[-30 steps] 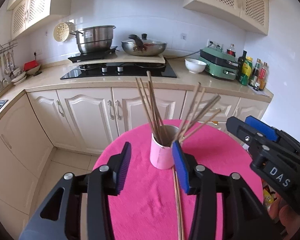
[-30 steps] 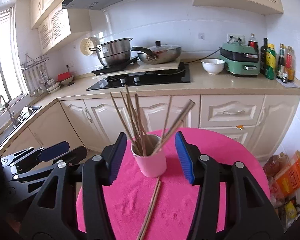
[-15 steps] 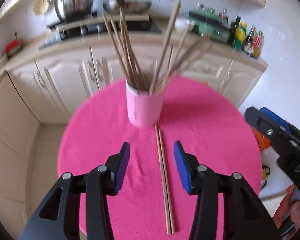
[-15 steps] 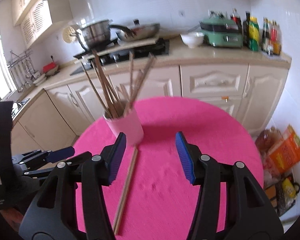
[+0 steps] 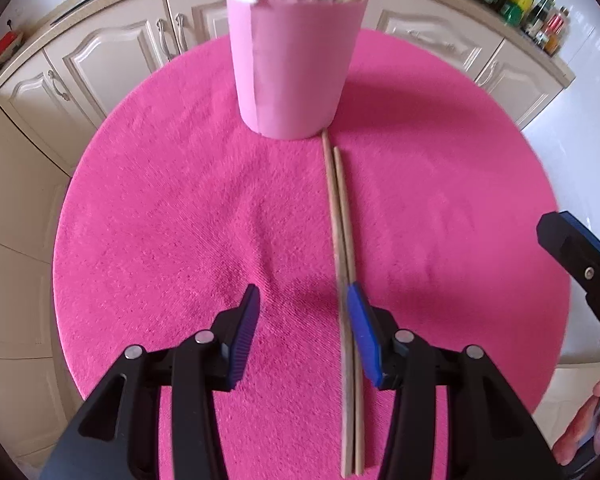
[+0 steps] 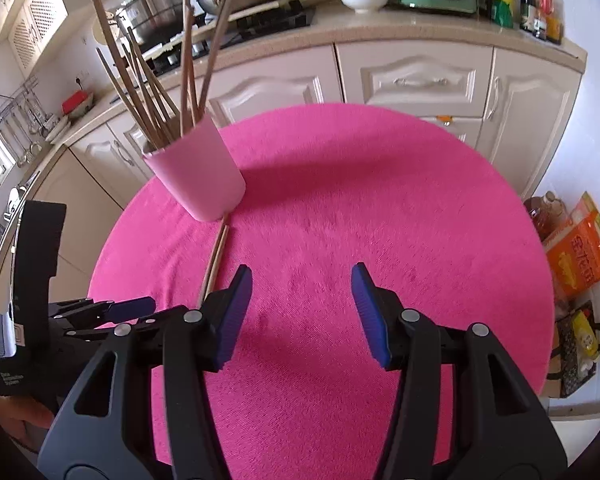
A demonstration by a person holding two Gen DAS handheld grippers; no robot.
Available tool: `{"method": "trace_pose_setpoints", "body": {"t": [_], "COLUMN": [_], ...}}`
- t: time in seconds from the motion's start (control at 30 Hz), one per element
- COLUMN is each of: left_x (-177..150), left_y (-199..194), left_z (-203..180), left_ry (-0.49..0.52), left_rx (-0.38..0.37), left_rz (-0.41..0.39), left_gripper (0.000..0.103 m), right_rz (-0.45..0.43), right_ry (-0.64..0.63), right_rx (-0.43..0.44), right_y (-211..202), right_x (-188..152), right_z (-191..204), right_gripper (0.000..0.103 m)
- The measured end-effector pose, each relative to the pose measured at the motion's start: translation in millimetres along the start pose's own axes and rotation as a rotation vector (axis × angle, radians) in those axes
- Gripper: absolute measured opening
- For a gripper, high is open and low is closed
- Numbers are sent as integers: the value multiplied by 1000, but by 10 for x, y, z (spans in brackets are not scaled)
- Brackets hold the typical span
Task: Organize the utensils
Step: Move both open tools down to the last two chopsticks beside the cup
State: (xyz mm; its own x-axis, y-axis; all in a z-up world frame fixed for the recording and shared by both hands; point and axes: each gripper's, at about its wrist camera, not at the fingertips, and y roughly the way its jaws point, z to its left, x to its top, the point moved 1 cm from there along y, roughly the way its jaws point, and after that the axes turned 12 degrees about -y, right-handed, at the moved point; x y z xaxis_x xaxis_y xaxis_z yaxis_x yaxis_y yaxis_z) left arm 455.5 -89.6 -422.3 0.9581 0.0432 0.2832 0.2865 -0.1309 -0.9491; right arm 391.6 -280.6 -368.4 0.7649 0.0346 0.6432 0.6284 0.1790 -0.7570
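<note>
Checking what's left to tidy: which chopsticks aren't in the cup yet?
The pair of chopsticks lying flat on the pink cloth, just in front of the pink cup; the rest stand upright inside it.

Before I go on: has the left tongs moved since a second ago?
Yes. The left tongs has tipped down and closed in: the pink cup now fills the frame top, and the loose chopsticks lie beside its right finger.

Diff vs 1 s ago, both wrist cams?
Both grippers tipped downward toward the table; the left gripper dropped low over the loose wooden chopstick pair, jaws open. Right gripper open, holding nothing. Pink cup of chopsticks and round pink tablecloth unchanged.
</note>
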Motion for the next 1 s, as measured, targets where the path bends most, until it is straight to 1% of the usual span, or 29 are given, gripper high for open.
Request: {"method": "trace_pose_setpoints", "body": {"t": [0.13, 0.43, 0.73, 0.8, 1.0], "left_x": [46, 111, 121, 142, 251], "left_y": [83, 104, 94, 107, 140], "left_z": [-28, -45, -99, -114, -203], "left_ry": [13, 14, 32, 23, 37], "left_rx": [33, 21, 61, 62, 106], "left_rz": [8, 13, 30, 39, 31], "left_gripper": [45, 46, 46, 46, 46], "right_rz": [22, 52, 66, 71, 100], "right_ry": [1, -9, -7, -5, -1], "right_rx": [20, 50, 67, 69, 79], "right_y": [105, 244, 287, 305, 353], "right_x": [22, 61, 87, 92, 76], "right_z": [-4, 6, -6, -14, -12], "right_gripper": [52, 52, 52, 52, 52]}}
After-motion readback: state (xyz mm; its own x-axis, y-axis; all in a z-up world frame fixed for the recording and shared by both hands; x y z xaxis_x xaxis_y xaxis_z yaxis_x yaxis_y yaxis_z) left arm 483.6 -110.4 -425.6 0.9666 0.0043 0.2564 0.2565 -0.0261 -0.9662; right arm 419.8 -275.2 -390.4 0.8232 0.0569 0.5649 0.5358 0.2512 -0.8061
